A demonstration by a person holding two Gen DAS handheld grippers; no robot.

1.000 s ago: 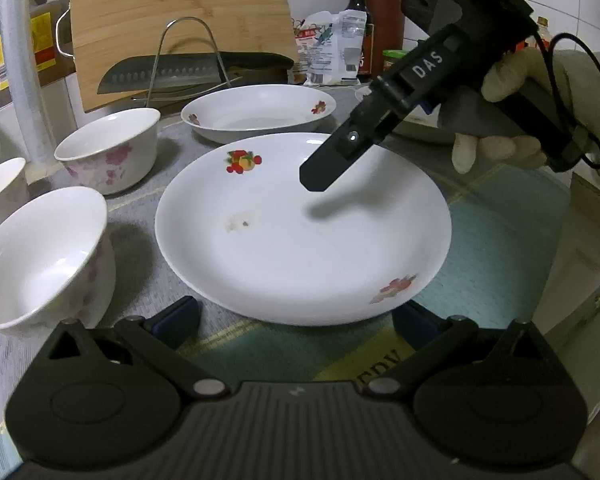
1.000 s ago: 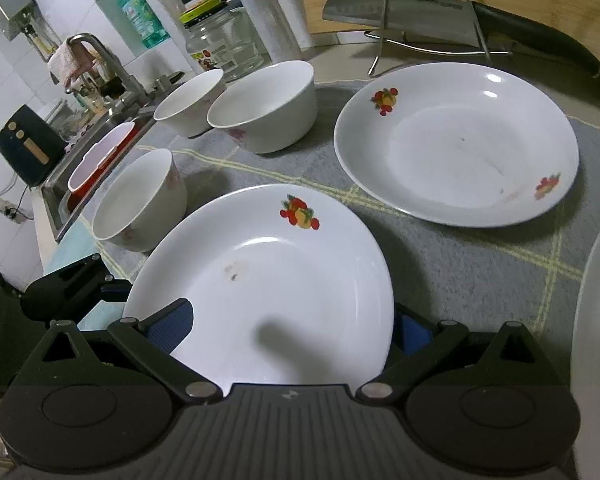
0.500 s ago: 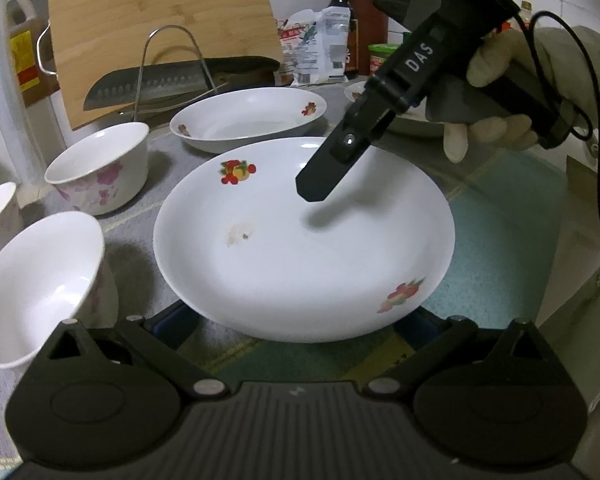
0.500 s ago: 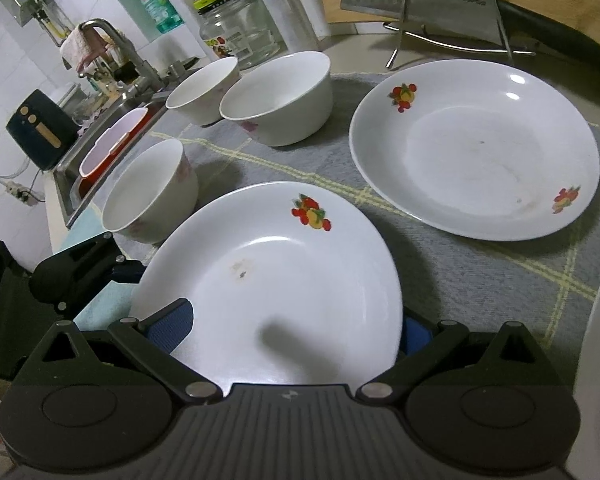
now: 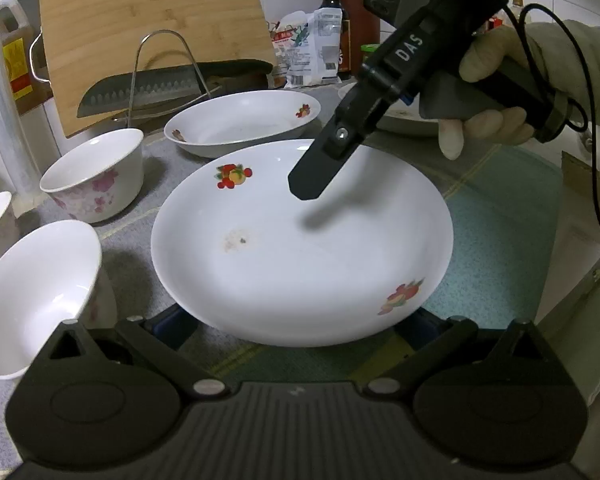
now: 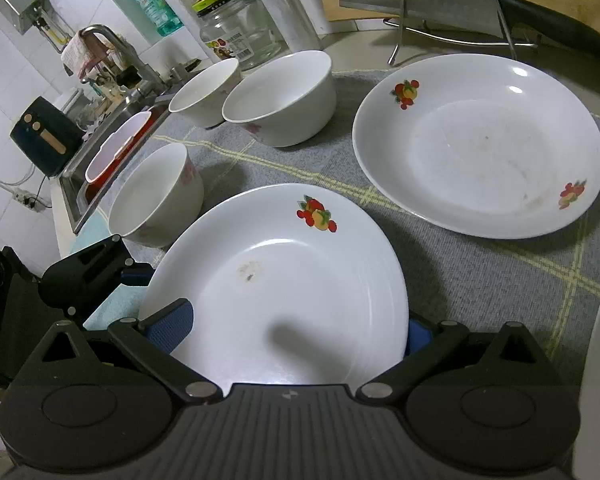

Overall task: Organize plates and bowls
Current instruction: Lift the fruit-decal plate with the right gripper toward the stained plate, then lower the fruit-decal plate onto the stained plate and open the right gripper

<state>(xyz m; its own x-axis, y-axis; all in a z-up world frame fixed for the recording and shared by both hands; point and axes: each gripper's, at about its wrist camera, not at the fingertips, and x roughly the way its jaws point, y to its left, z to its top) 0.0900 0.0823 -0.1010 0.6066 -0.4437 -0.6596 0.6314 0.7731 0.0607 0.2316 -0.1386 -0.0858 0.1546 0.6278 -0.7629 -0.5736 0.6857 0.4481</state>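
Note:
A white deep plate point(image 5: 300, 248) point(image 6: 284, 280) with fruit prints and a small stain lies on the grey cloth. My left gripper point(image 5: 294, 320) is open, its blue pads low on either side of the plate's near rim and partly hidden under it. My right gripper point(image 6: 292, 332) is open too and straddles the opposite rim. Its upper finger point(image 5: 324, 160) hangs just above the plate, and the other finger is hidden behind the rim. A second fruit plate point(image 5: 240, 120) point(image 6: 480, 148) lies farther back. Three white bowls point(image 5: 96, 172) point(image 5: 32, 292) point(image 6: 204, 88) stand on the left.
A third plate point(image 5: 404, 120) sits behind the gloved hand point(image 5: 488, 80) holding the right gripper. A cutting board point(image 5: 148, 40) and a cleaver on a wire rack point(image 5: 140, 92) stand at the back, with bottles and jars. The sink point(image 6: 112, 152) lies past the bowls. The counter edge point(image 5: 580, 280) runs close on the right.
The left wrist view has drifted, so the bowls and cutting board sit lower and farther left. The right gripper's upper finger shifted slightly. Both jaws keep the same width.

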